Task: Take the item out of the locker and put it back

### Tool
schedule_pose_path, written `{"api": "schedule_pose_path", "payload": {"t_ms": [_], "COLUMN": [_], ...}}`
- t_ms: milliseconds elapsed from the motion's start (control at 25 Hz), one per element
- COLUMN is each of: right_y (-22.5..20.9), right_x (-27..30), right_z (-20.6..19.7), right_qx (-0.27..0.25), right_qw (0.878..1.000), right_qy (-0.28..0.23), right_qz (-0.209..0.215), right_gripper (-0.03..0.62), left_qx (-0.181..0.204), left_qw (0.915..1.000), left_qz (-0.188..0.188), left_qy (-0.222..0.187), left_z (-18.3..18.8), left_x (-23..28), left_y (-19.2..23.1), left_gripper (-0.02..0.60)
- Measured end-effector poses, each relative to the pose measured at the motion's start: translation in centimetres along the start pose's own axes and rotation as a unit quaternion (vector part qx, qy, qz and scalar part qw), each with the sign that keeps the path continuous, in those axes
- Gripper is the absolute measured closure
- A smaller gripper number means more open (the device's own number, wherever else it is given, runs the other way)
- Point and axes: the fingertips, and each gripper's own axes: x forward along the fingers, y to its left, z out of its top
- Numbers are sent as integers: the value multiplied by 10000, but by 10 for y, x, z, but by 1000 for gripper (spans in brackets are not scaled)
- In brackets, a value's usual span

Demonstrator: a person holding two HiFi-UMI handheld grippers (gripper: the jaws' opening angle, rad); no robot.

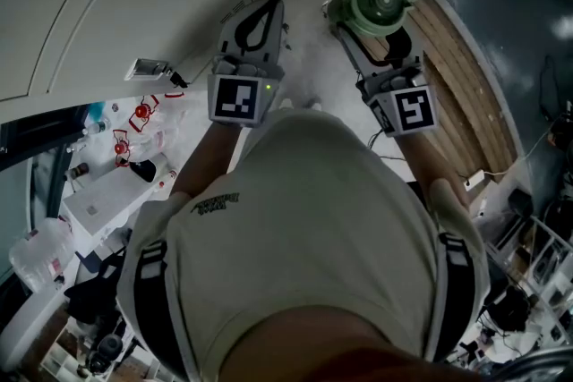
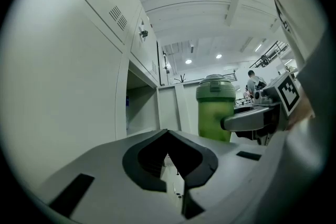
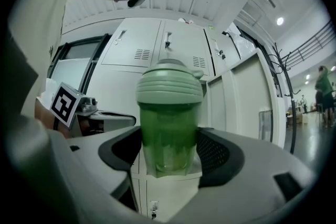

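On the left stood a bank of white lockers (image 1: pixel 107 4) with shut doors. One compartment (image 2: pixel 140 110) low in the row stood open, and what lay inside it could not be made out. Below the lockers, on the near left of the head view, a white tabletop (image 1: pixel 100 199) carried small bottles and red-trimmed odds and ends.

The left gripper (image 2: pixel 168 134) was held level in front of the person's chest, beside the lockers. Its fingers (image 2: pixel 140 161) were together, tips meeting, with nothing between them.

Just right of it, the green bottle (image 3: pixel 169 113) was out of the locker and in the air, upright, with a ribbed lid of paler green on top. The right gripper (image 3: pixel 169 157) carried it: the dark fingers (image 3: pixel 223 157) were clamped on the bottle's lower body from both sides, set wide to fit it. The bottle sat level with the left gripper and a little ahead of it, apart from it.

Behind the bottle, the right gripper view showed more shut locker doors. Far to the right, a person (image 3: pixel 321 89) stood in the open room under ceiling lights.
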Motion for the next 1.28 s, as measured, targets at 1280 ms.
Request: {"api": "schedule_pose_path", "payload": {"t_ms": [1280], "right_y": [-11], "right_x": [-13], "right_z": [-10], "right_qx": [180], "right_qw": [9997], "right_qy": [88], "right_qz": [-170], "right_gripper": [258], "left_qx": [155], "left_qw": [9998], "left_qz": [-10], "left_qy": [102], "left_z": [-7], "left_x": [3], "left_y": [-4], "left_gripper": [566]}}
